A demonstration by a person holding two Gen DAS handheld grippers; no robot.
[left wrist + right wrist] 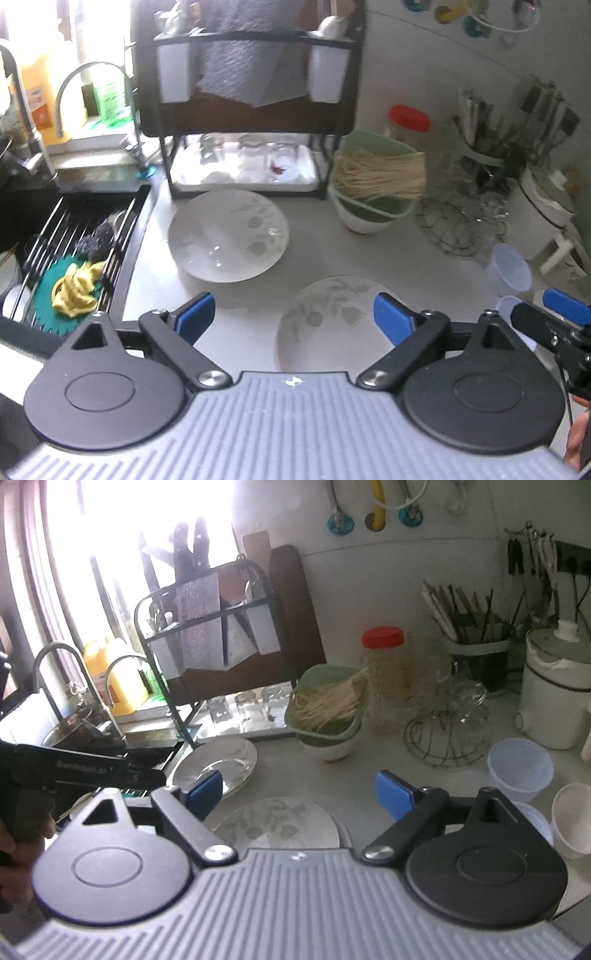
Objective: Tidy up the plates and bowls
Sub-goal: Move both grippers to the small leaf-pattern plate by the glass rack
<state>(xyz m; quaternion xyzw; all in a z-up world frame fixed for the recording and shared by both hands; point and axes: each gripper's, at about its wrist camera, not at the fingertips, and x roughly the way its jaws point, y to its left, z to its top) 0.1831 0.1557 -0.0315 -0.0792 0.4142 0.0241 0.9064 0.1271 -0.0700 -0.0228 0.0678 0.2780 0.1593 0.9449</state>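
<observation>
Two leaf-patterned plates lie on the pale counter in front of me. Far to my left is the dark sink [44,221], with a wire rack across it holding a green mat and a crumpled yellow cloth [75,290]. Just right of the sink edge lies the farther plate [228,236], flat, in front of the black dish rack [245,122] whose lower tray holds upturned glasses. The nearer plate [325,325] lies apart from the first one, closer to me and to its right. My left tongs [293,317] hang above the counter with the blue pads spread wide and nothing between them; the near plate shows in the gap beneath. My right tongs [299,794] are spread wide too and grip nothing, with that same near plate [277,825] below them. Further right stands a white bowl [364,218] with a green colander of dry noodles set in it, then a red-lidded jar [408,122], a wire basket [443,738], and two translucent plastic cups [521,768] beside a white one.
</observation>
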